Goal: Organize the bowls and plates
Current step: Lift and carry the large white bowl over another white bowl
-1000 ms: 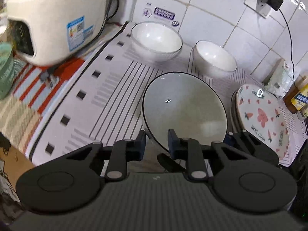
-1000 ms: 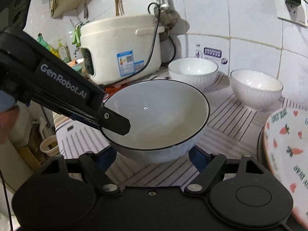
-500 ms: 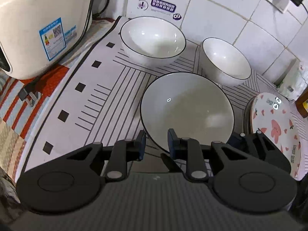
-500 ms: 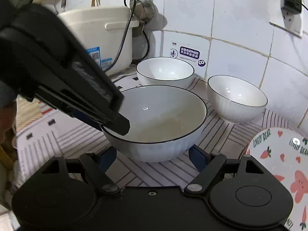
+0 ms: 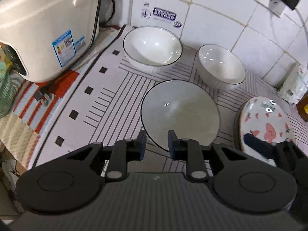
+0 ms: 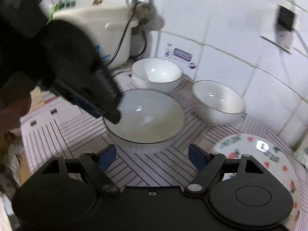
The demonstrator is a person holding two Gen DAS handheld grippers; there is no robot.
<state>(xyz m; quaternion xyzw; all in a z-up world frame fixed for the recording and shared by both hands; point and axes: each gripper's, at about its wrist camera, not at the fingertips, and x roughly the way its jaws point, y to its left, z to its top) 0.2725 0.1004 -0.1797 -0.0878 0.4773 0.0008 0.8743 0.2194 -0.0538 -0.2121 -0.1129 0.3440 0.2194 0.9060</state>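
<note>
Left gripper (image 5: 155,141): jaws drawn close together, pinching the near rim of the large bowl (image 5: 181,113); in the right wrist view it comes in from the upper left (image 6: 110,113) over that rim.
Right gripper (image 6: 152,156): jaws spread wide, nothing between them, low in its frame, just short of the large bowl (image 6: 146,119).
Large bowl: frame centre, on the striped mat (image 5: 107,100); whether its base touches the mat cannot be told through the blur.
Back bowls: a wide bowl (image 5: 152,47) and a smaller bowl (image 5: 221,67) side by side against the tiled wall (image 5: 215,21), above the large bowl.
Printed plate (image 5: 265,121): right edge of frame, beside the large bowl.
Rice cooker (image 5: 44,28): upper left.
</note>
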